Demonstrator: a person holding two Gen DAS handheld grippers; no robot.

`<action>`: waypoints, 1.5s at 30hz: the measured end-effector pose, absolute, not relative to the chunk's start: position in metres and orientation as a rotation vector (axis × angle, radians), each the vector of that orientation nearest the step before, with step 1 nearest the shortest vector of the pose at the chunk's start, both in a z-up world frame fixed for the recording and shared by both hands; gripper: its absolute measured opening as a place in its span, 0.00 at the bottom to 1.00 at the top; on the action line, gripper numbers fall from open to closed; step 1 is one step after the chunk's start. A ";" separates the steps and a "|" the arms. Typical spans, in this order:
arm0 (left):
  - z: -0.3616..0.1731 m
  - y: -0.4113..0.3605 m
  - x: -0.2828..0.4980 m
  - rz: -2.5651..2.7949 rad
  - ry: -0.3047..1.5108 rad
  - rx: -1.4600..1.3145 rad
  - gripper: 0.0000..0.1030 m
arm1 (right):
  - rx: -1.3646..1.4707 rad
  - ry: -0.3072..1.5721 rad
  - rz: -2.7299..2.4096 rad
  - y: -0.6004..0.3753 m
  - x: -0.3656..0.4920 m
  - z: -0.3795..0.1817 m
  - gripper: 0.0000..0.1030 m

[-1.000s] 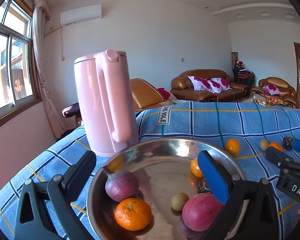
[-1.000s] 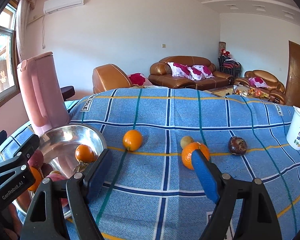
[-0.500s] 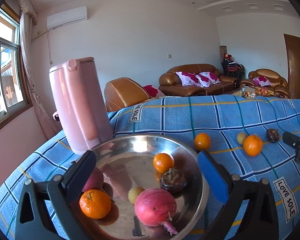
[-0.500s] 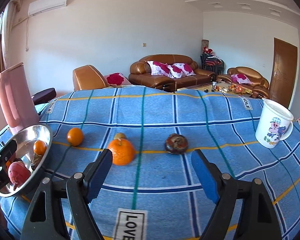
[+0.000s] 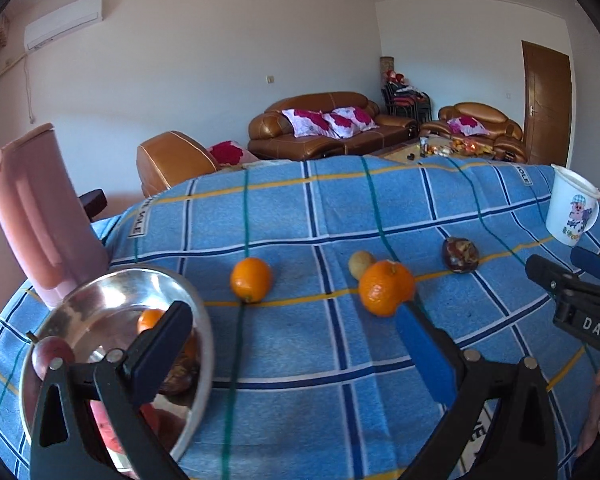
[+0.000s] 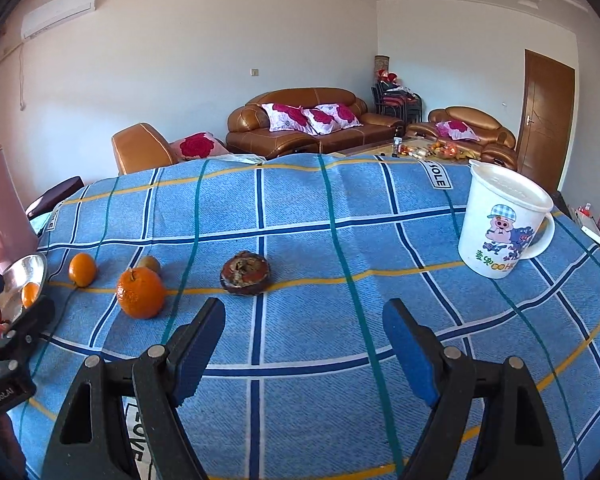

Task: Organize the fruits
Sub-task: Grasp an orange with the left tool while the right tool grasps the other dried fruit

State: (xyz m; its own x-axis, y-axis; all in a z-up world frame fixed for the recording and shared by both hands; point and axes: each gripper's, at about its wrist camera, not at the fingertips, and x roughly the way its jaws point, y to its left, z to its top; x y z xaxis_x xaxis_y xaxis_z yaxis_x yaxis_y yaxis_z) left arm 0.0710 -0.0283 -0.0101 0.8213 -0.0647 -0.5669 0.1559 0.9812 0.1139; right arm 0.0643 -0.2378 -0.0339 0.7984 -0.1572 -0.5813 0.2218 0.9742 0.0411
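Note:
A steel bowl (image 5: 80,300) at the left of the blue checked cloth holds several fruits, among them an orange (image 5: 150,319) and a red fruit (image 5: 50,354). On the cloth lie a small orange (image 5: 251,279), a large orange (image 5: 385,288) with a small greenish fruit (image 5: 359,263) behind it, and a dark brown fruit (image 5: 460,255). My left gripper (image 5: 292,344) is open and empty, just before the two oranges. My right gripper (image 6: 303,344) is open and empty, in front of the dark brown fruit (image 6: 245,273) and right of the large orange (image 6: 140,293).
A pink kettle (image 5: 40,216) stands behind the bowl. A white cartoon mug (image 6: 499,226) stands at the right of the table. Beyond the table's far edge are brown sofas (image 6: 311,124) and a wooden door (image 6: 545,108).
Both grippers have swung to the right. The bowl slid from the middle of the left wrist view to its lower left; the loose fruits and the mug came into view.

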 end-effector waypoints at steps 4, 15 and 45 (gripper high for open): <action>-0.020 -0.050 0.095 -0.129 0.678 0.142 1.00 | 0.162 0.603 -0.200 -0.248 0.062 -0.034 0.80; -0.044 -0.085 0.143 -0.138 0.837 0.114 0.77 | 0.202 0.644 -0.184 -0.261 0.076 -0.038 0.80; -0.016 -0.015 0.097 -0.171 0.702 0.023 0.47 | 0.042 0.894 -0.069 -0.208 0.187 -0.070 0.56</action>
